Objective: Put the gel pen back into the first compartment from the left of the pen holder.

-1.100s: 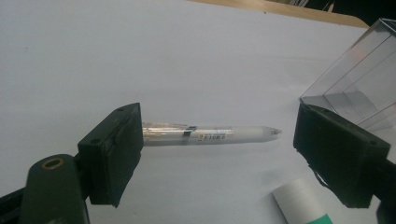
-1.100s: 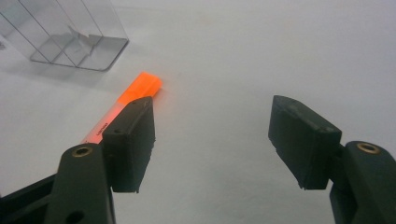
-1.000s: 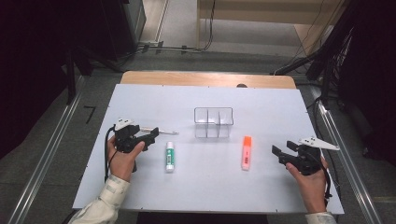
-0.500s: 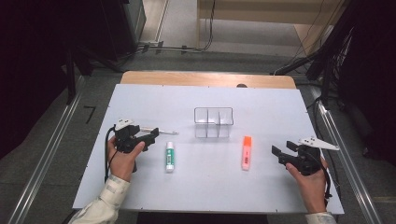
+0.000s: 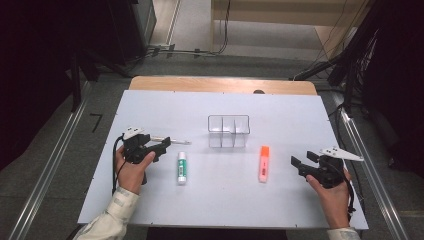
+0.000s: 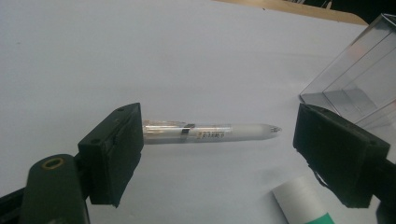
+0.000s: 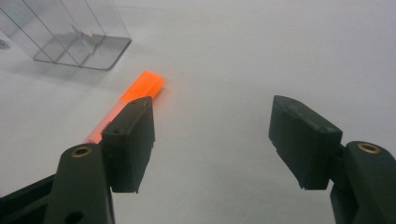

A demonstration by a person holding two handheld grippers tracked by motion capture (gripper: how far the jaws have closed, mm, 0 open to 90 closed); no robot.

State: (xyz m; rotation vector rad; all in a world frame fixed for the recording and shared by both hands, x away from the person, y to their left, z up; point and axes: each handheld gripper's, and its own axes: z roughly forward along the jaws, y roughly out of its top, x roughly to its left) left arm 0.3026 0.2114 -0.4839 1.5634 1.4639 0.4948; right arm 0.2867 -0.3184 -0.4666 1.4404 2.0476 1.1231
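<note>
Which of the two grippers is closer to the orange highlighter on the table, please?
Right. The right gripper rests just beside the orange highlighter, jaws open, not touching it. The left gripper sits far across the table, beyond the glue stick.

A lab-like recording room is suggested: a white tabletop [image 5: 150, 100] is ringed by dark stands, with cables [image 5: 175, 50] run across the grey floor at 12 o'clock.
</note>
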